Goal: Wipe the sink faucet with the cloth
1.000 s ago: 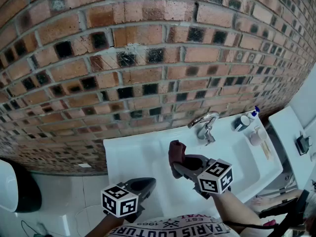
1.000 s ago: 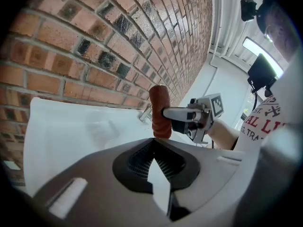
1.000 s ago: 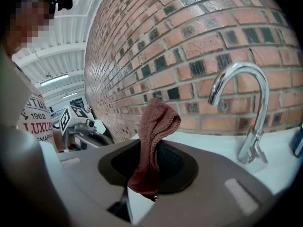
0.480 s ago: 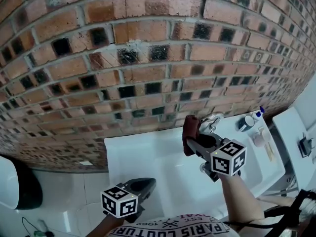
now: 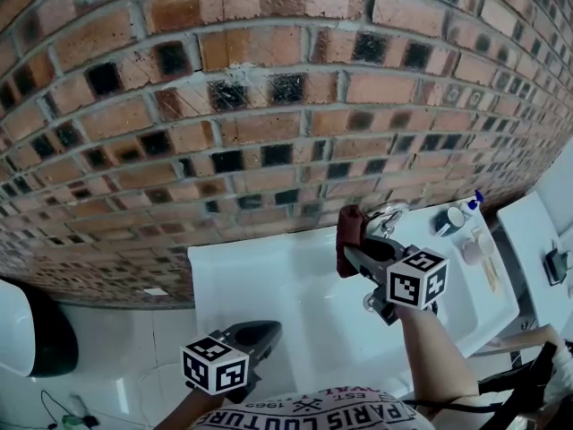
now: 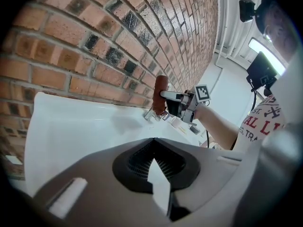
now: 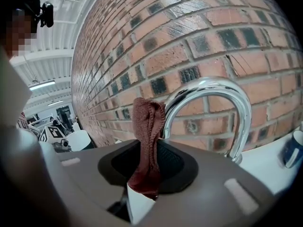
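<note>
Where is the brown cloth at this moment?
The brown cloth is pinched in the right claw, right of centre in the head view. It is just left of the chrome faucet, above the white sink.

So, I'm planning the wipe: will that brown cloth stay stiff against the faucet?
Likely floppy: the cloth bunches in soft folds in the right gripper. Its knit looks grippy, so it probably drags rather than slides on the chrome faucet.
</note>
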Available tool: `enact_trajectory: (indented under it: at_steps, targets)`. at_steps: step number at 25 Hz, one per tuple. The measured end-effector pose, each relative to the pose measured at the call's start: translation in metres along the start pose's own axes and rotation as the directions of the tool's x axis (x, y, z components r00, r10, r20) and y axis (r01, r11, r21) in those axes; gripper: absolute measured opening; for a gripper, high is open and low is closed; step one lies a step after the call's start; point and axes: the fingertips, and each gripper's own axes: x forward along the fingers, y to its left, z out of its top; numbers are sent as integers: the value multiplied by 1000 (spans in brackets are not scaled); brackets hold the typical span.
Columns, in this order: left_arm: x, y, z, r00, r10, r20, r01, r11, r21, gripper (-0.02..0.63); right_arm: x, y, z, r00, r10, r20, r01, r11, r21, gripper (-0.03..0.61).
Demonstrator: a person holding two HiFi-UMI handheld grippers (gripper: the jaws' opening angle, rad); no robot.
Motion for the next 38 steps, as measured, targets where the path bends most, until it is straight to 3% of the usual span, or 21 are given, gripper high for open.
enact_trajectory:
  at_steps: [19,30,38]
  targets:
    - [-1,-6,2,1000,5,2,-5,1000,13,6,-45,-13,55,993,-38,110,44,997,-58,91]
    - [8,-7,0,1000,2,-15,-2,1000,13,5,-86,-64,70,968,-161,191,166,986,-12,92]
    - [17,-7,0,1000,0,-31,1,1000,12,6,-97,-112,46,950,-265,164,262,964,43,91]
